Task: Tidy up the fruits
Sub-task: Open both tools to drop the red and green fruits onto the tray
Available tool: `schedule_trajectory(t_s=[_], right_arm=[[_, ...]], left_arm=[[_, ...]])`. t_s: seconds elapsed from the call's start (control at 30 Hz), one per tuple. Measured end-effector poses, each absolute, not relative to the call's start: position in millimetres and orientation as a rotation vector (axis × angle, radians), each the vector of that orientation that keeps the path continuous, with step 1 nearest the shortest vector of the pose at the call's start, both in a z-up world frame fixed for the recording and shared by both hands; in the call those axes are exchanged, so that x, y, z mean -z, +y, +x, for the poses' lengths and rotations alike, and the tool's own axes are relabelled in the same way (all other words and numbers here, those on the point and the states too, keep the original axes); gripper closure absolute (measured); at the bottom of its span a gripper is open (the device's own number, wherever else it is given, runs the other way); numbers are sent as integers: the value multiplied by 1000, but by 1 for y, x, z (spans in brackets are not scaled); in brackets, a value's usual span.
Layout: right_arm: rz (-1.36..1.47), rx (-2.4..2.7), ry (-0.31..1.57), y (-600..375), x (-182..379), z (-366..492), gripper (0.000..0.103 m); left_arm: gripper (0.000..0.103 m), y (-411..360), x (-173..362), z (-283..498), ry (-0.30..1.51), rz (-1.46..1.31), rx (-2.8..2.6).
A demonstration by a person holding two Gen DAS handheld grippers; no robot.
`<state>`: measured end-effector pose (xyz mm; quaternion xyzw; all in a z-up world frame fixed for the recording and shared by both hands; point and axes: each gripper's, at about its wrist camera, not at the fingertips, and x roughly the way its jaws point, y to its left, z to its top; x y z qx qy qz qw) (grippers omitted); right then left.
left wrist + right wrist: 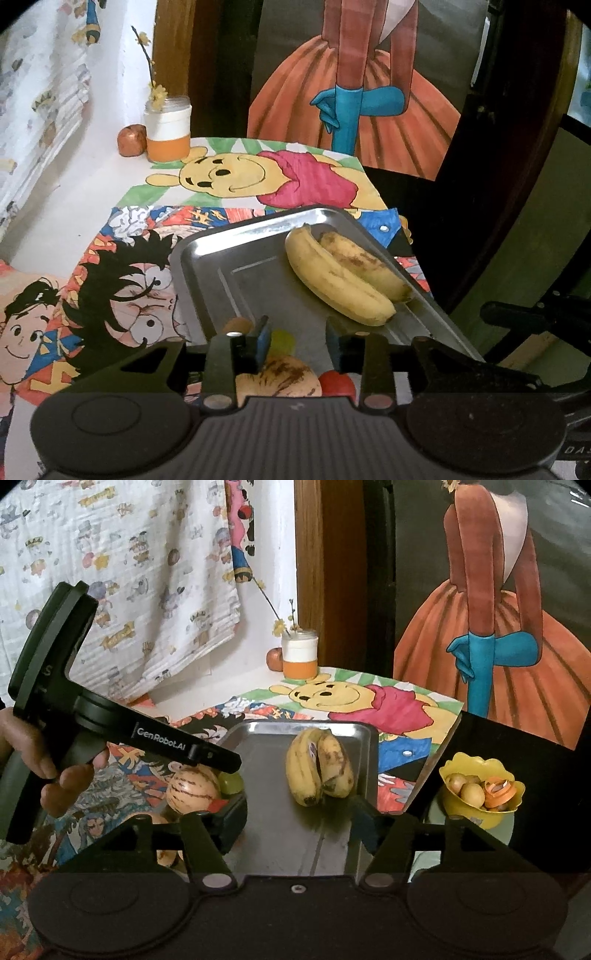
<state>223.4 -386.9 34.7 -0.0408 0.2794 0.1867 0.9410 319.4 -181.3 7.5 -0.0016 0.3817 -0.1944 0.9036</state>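
Observation:
Two yellow bananas (343, 277) lie on the right part of a steel tray (207, 258); they also show in the right wrist view (317, 768) on the tray (266, 746). My left gripper (297, 338) is open above the tray's near left edge, over a striped pale melon (280, 376), a green fruit (282, 341) and a red fruit (338, 382). In the right wrist view the left gripper (218, 764) hovers over the melon (192, 786) and green fruit (232, 782). My right gripper (299, 823) is open and empty just before the bananas.
A yellow bowl (480, 794) of small fruits stands right of the tray. An orange-and-white jar (168, 129) with flower stems and a reddish apple (131, 140) stand at the back. Cartoon drawings (258, 173) cover the table. A printed cloth (129, 572) hangs on the left.

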Motion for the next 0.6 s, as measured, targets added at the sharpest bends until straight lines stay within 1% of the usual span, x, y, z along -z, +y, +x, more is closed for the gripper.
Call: schedule_trajectory(t_s=[0.03, 0.1, 0.17, 0.2, 0.23, 0.27, 0.33, 0.47, 0.53, 0.6], right_arm=[[-83, -379, 565, -387, -36, 223, 34], [-80, -373, 556, -387, -38, 221, 31], [-77, -361, 546, -386, -40, 219, 28], [-79, -352, 540, -386, -40, 218, 25], [-80, -343, 535, -386, -41, 217, 22], [-81, -335, 530, -385, -42, 216, 21], [-85, -322, 520, -382, -44, 214, 18], [-77, -275, 526, -378, -48, 215, 15], [-53, -241, 540, -377, -50, 215, 13], [-22, -210, 553, -375, -52, 216, 11]], left_arm=[[52, -181, -9, 318, 784, -4, 398], [45, -179, -13, 315, 768, -8, 388], [44, -176, -16, 313, 759, -12, 384], [42, -175, -18, 312, 756, -15, 380], [39, -173, -20, 311, 752, -18, 374], [37, -172, -21, 309, 747, -21, 367], [29, -168, -24, 307, 736, -30, 351], [21, -161, -29, 301, 714, -46, 328], [14, -157, -32, 297, 700, -52, 312], [9, -152, -33, 292, 688, -57, 296]])
